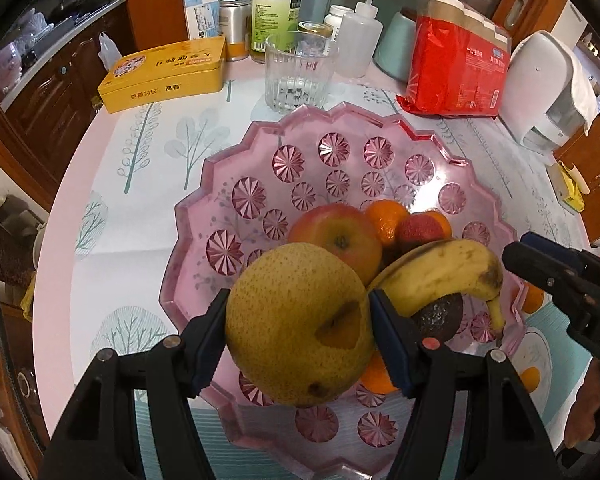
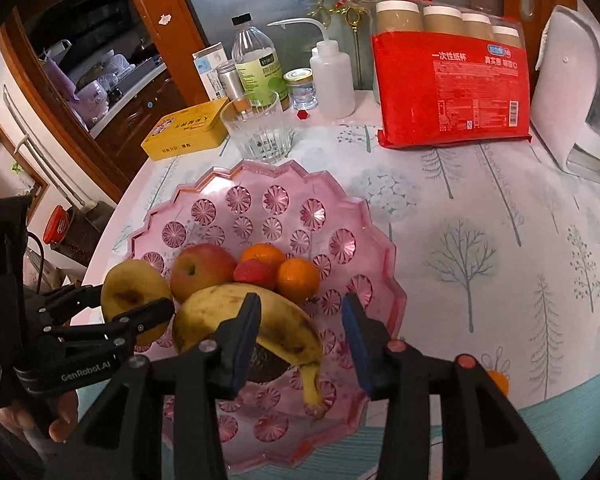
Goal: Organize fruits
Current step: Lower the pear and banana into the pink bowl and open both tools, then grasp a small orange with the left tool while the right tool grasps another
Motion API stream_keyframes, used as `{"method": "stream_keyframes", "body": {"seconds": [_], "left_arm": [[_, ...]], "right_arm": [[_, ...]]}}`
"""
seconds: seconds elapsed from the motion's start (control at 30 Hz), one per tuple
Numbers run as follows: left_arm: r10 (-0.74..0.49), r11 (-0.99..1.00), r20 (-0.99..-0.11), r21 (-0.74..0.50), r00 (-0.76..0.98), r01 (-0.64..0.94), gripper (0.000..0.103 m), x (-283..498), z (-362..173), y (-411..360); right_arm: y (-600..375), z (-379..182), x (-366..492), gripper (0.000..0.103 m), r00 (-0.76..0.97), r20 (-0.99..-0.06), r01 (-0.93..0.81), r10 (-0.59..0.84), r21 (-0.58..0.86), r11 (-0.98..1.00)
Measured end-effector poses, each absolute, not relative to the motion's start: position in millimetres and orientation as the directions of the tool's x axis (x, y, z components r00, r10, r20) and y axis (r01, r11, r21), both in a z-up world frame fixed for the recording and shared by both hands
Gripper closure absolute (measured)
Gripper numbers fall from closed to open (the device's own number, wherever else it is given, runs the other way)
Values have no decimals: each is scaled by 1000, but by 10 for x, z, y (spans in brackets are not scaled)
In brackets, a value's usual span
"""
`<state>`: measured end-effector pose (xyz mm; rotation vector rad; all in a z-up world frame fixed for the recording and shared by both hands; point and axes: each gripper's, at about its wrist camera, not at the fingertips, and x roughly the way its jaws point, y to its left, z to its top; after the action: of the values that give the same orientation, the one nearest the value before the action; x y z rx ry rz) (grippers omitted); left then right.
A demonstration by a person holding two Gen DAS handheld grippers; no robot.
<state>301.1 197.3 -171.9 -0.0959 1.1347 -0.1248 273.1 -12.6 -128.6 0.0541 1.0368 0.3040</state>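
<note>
Both grippers fill the bottom of their own views, each tilted steeply down over the pink fruit tray (image 1: pixel 220 168) on the tree-printed tablecloth (image 2: pixel 480 220). Clamped between the pads of the left gripper (image 1: pixel 298 330) is a big yellow-green pear (image 1: pixel 296 320), held at the tray's near-left edge; the right wrist view shows that gripper reaching in from the left with a person's fingers (image 2: pixel 62 420) curled under its handle. Beside it, the right gripper (image 2: pixel 300 338) stands partly open with nothing pressed between its pads: its left pad sits against the banana (image 2: pixel 228 312), its right pad hangs free over the tray floor. That banana lies across a dark avocado (image 2: pixel 268 366) in the tray. Behind them rest a red apple (image 2: pixel 200 268), two oranges (image 2: pixel 298 278) and a strawberry (image 2: pixel 254 272), clustered together. At the table's far side stand a red pack of paper cups (image 2: pixel 452 88), a white appliance (image 2: pixel 572 92), a yellow tin (image 2: pixel 188 128), a ribbed glass (image 2: pixel 260 128), a squeeze bottle (image 2: pixel 334 76) and a clear bottle with a green label (image 2: pixel 256 64)
</note>
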Motion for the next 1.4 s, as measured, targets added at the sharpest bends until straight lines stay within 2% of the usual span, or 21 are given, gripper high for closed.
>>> {"method": "stream_keyframes", "body": {"seconds": [0.03, 0.17, 0.23, 0.57, 0.93, 1.4], "left_arm": [[-147, 989, -895, -140, 422, 48, 36, 2998, -1707, 1976], [-140, 990, -869, -133, 476, 47, 23, 2924, -1543, 1990], [-136, 991, -856, -128, 499, 50, 21, 2886, -1446, 1974], [-95, 995, -830, -68, 550, 69, 20, 2614, -1115, 1782], [-86, 996, -832, -67, 549, 55, 20, 2188, -944, 1479], [-131, 991, -776, -95, 617, 92, 20, 1666, -393, 553]], "right_arm": [[-136, -1299, 2721, 60, 466, -840, -222, 278, 194, 956], [-152, -1335, 2666, 60, 460, -840, -208, 287, 212, 955], [-173, -1343, 2626, 60, 457, -839, -203, 294, 223, 953], [-278, -1189, 2401, 60, 490, -818, -213, 301, 222, 951], [-602, -1017, 2037, 60, 514, -797, -225, 315, 230, 947], [-1578, -507, 1513, 60, 589, -760, -206, 275, 187, 960]]}}
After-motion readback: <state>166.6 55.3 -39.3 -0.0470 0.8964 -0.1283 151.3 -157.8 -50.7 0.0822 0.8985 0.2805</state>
